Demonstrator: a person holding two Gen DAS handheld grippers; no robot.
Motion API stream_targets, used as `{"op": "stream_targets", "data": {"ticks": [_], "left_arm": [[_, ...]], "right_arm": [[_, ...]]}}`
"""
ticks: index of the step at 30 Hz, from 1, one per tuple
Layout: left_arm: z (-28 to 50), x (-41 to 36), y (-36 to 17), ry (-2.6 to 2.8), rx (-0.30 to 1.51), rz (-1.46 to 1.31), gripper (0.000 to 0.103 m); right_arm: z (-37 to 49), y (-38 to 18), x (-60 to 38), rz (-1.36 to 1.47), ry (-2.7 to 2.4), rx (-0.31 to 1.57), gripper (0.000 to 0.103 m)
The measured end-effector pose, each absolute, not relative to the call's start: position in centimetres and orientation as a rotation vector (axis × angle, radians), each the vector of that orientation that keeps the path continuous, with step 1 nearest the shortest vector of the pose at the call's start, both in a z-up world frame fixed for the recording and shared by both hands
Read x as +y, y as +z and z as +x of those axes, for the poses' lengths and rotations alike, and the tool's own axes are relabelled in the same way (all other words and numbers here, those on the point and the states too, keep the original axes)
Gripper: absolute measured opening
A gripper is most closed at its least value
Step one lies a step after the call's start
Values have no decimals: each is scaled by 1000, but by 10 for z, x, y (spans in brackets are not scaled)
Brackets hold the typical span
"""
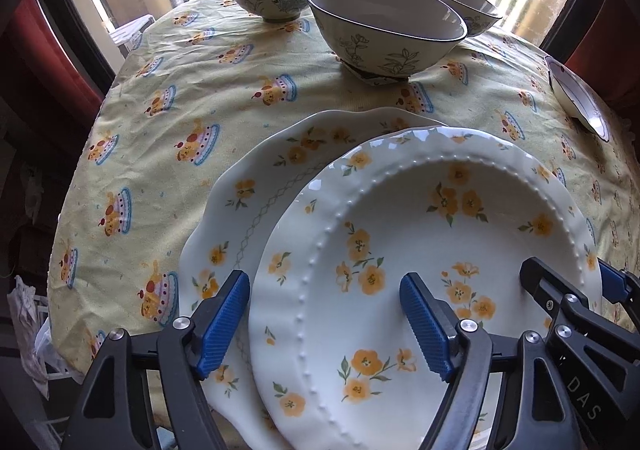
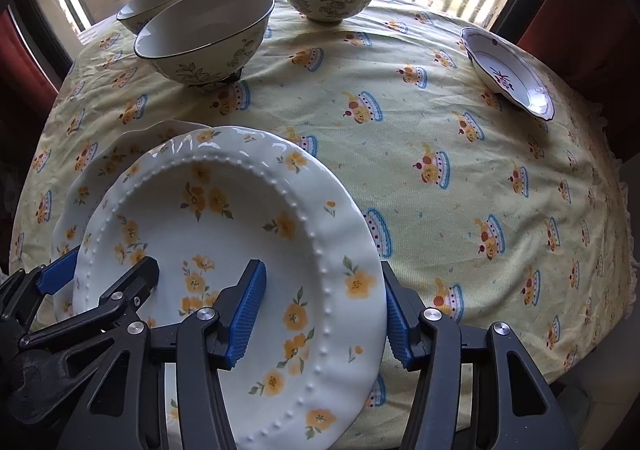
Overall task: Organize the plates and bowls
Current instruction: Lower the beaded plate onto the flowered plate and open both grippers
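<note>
The beaded plate (image 1: 420, 250), printed with yellow flowers, is straddled at opposite rims by the left gripper (image 1: 326, 324) and the right gripper (image 2: 324, 314); both are spread wide, and firm contact cannot be told. It is overlapped onto a scalloped plate (image 1: 256, 185) near the tablecloth (image 2: 460, 177) edge. Open cloth is seen rightward; three empty bowls (image 1: 384, 25) and a small dish (image 2: 508, 73) are set farther back.

Plates near, bowls far on the tabletop

A beaded yellow-flower plate (image 1: 420, 250) lies tilted over a scalloped flowered plate (image 1: 256, 193); three leaf-patterned bowls (image 1: 384, 29) stand upright far back, and a small blue-rimmed dish (image 2: 508, 73) sits far right, seemingly tilted.
</note>
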State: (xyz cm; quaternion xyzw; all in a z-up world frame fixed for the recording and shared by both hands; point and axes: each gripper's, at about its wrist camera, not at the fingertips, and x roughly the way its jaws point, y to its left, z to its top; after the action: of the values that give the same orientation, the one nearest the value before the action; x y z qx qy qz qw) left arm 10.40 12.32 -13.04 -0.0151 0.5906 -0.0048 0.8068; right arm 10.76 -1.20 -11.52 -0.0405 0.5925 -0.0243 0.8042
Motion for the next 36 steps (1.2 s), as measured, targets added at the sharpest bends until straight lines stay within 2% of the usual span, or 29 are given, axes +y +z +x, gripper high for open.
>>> {"op": "stream_targets", "data": {"ticks": [6,8,11,13,30,33,34,36], "left_arm": [[104,125,-123,-20,1275,-6,81],[103,127,-114,-29,1251,-4,81],[103,132,-106,-45,1229,-7,82],[104,135,-105,-61,1230,-11,82],[98,150,-102,-80,1236,-6,82],[95,147,-98,-93,1228,8,86],[95,146,-95,-85,1222,17,86],[94,146,-90,-90,1210,11,86]], "right_arm": [[99,-104,-15,-62,-58,1231,57],[97,-97,-18,-46,-69,1211,40],[94,-94,-17,-36,-58,1202,31],[93,-97,-15,-33,-66,1211,30],[99,-106,3,-3,-71,1231,33],[96,-103,2,42,-47,1237,42],[93,-100,3,45,-45,1231,52],[89,-95,2,44,-71,1216,57]]}}
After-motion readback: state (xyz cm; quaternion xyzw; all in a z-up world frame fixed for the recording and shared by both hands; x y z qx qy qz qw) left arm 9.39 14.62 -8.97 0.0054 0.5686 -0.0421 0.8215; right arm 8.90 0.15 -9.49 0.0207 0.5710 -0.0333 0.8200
